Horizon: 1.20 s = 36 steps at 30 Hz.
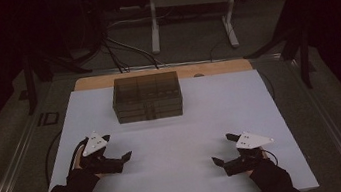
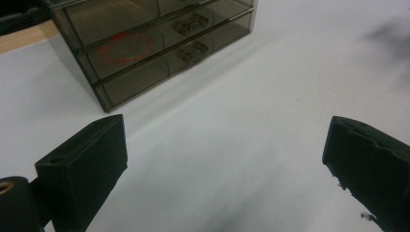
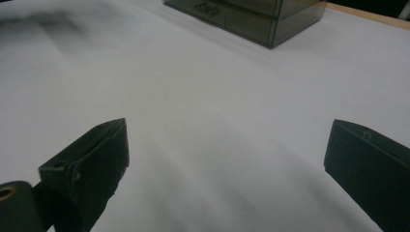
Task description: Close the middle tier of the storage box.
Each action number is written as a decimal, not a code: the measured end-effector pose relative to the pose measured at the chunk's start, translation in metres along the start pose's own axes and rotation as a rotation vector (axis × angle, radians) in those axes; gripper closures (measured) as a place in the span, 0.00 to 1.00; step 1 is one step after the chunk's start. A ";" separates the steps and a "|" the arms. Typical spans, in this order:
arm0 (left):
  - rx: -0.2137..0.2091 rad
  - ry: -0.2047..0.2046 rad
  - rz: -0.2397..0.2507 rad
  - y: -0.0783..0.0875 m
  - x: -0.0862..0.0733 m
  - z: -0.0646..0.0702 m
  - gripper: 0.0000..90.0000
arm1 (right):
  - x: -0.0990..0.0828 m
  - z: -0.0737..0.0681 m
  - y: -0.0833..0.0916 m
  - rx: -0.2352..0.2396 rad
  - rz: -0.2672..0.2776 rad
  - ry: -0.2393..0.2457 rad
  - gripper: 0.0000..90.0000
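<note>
Reaching had not begun: each hand-held gripper, left [image 1: 119,159] and right [image 1: 222,150], rested gaping and empty; next, approach the drawer box [image 1: 147,97].

One drawer box, two grippers on a white table

A single smoky, see-through drawer box [image 1: 147,97] sits on one white table [image 1: 180,145]; two stacked drawer fronts, each with one handle, show in the left gripper view. Two handheld grippers are present, one left gripper [image 1: 118,149] and one right gripper [image 1: 222,149], each with two black jaws set wide apart.
</note>
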State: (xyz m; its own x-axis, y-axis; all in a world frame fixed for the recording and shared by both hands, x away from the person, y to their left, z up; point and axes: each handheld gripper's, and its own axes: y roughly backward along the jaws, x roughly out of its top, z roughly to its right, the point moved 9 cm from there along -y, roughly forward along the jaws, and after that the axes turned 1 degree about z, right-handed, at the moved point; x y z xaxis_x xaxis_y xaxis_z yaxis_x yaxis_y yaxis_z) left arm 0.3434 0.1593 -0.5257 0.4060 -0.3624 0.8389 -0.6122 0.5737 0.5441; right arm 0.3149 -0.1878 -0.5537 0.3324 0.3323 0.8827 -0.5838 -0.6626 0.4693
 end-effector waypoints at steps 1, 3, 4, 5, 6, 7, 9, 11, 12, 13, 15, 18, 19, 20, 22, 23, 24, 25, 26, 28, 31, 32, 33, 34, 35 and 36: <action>0.001 0.003 -0.002 0.001 -0.001 0.000 0.04 | 0.000 0.000 0.000 0.000 0.000 0.000 0.03; 0.011 0.004 -0.001 0.003 -0.004 -0.001 0.04 | -0.001 0.000 0.000 0.000 -0.003 0.004 0.03; 0.012 0.008 0.000 0.004 -0.005 -0.001 0.04 | -0.001 0.000 0.000 0.000 -0.002 0.000 0.03; 0.015 0.009 -0.001 0.005 -0.006 -0.002 0.04 | 0.000 0.000 0.000 0.000 -0.001 -0.001 0.03; 0.019 0.015 0.002 0.006 -0.007 -0.003 0.04 | 0.000 0.000 0.000 -0.001 -0.001 0.002 0.03; 0.022 0.020 0.006 0.007 -0.008 -0.003 0.04 | 0.000 0.000 0.000 -0.001 -0.001 0.004 0.03; 0.032 0.034 0.003 0.008 -0.011 -0.005 0.04 | -0.001 0.000 -0.001 -0.001 -0.004 0.002 0.03; 0.060 0.031 0.004 0.010 -0.013 -0.008 0.04 | 0.000 0.000 0.000 -0.002 -0.002 0.000 0.03; 0.071 0.026 0.003 0.011 -0.014 -0.008 0.04 | 0.000 0.000 0.000 -0.002 -0.001 0.004 0.03; 0.080 0.021 0.003 0.013 -0.015 -0.009 0.04 | 0.000 -0.001 0.000 -0.001 0.000 0.003 0.03; 0.093 0.022 0.019 0.015 -0.015 -0.010 0.04 | -0.001 0.000 -0.001 0.000 -0.005 0.001 0.03; 0.087 0.031 0.012 0.016 -0.019 -0.009 0.04 | 0.000 -0.001 0.000 -0.001 -0.003 0.002 0.03; 0.082 0.036 0.010 0.016 -0.021 -0.008 0.04 | 0.000 -0.001 0.000 -0.001 -0.004 0.003 0.03; 0.084 0.035 0.011 0.017 -0.022 -0.008 0.04 | -0.001 -0.001 -0.001 -0.001 -0.008 0.003 0.03; 0.077 0.041 0.014 0.018 -0.025 -0.007 0.04 | -0.001 0.000 0.000 0.000 -0.006 0.001 0.03; 0.072 0.046 0.015 0.018 -0.026 -0.006 0.04 | 0.000 0.000 0.000 -0.001 -0.003 0.003 0.03; 0.066 0.044 0.008 0.019 -0.028 -0.005 0.04 | 0.000 -0.001 0.000 -0.001 -0.002 0.004 0.03; 0.064 0.041 0.007 0.019 -0.030 -0.004 0.04 | 0.000 -0.001 -0.001 0.000 -0.005 0.006 0.03; 0.057 0.043 0.003 0.020 -0.032 -0.002 0.04 | -0.001 -0.001 -0.001 -0.001 -0.009 0.004 0.03; 0.053 0.040 -0.005 0.020 -0.035 0.000 0.04 | -0.001 -0.001 -0.001 0.000 -0.007 0.002 0.03; 0.047 0.032 -0.014 0.021 -0.039 0.002 0.04 | -0.001 -0.001 -0.001 0.001 -0.008 0.007 0.03; 0.048 0.031 -0.013 0.022 -0.040 0.002 0.04 | -0.001 -0.001 -0.001 0.001 -0.011 0.005 0.03; 0.048 0.028 -0.018 0.023 -0.042 0.002 0.04 | -0.001 -0.001 -0.001 0.001 -0.009 0.003 0.03; 0.052 0.028 -0.028 0.023 -0.044 0.002 0.04 | 0.000 -0.001 -0.001 0.000 -0.006 0.005 0.03; 0.058 0.022 -0.036 0.024 -0.046 0.002 0.04 | 0.000 -0.001 -0.001 0.000 -0.003 0.007 0.03; 0.063 0.015 -0.044 0.025 -0.048 0.002 0.04 | 0.000 -0.001 -0.001 0.001 -0.004 0.008 0.03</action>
State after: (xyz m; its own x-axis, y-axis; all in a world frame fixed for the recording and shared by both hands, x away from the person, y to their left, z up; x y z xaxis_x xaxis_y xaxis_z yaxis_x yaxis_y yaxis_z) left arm 0.3075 0.1898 -0.5526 0.4433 -0.3744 0.8144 -0.6350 0.5101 0.5801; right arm 0.3146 -0.1868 -0.5543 0.3292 0.3403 0.8808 -0.5815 -0.6618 0.4730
